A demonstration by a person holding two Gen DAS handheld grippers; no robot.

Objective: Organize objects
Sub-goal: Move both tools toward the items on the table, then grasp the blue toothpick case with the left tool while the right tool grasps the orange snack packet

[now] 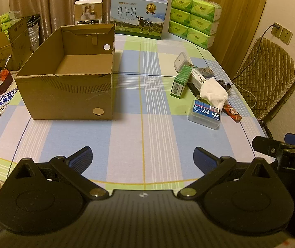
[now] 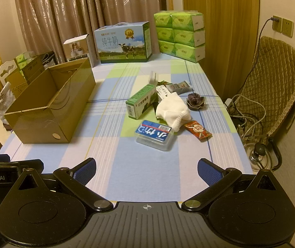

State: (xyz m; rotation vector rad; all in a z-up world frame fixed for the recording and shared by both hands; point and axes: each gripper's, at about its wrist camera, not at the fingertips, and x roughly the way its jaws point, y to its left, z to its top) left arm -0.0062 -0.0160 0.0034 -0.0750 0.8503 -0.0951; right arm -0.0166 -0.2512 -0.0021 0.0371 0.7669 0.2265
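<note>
1. Cardboard box (image 1: pixel 68 76) sits open-topped and looks empty on the left of the checked tablecloth (image 1: pixel 147 132), seemingly the bin for sorting. Left wrist view: the left gripper (image 1: pixel 142 157) hovers low at the near edge, jaws wide, holding nothing.

2. Right wrist view: the right gripper (image 2: pixel 146 170), jaws also wide and empty, faces the clutter well right of the box; the clear plastic case (image 2: pixel 154 135) lies nearest, with the white sock (image 2: pixel 173 109) draped over neighbours and the green carton (image 2: pixel 142 100) behind.

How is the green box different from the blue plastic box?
The green box is cardboard, long and slim; the blue box is clear plastic with a blue label, flatter and wider. The green box lies farther back, the blue box nearer the tools. Both lie flat on the table.
</note>
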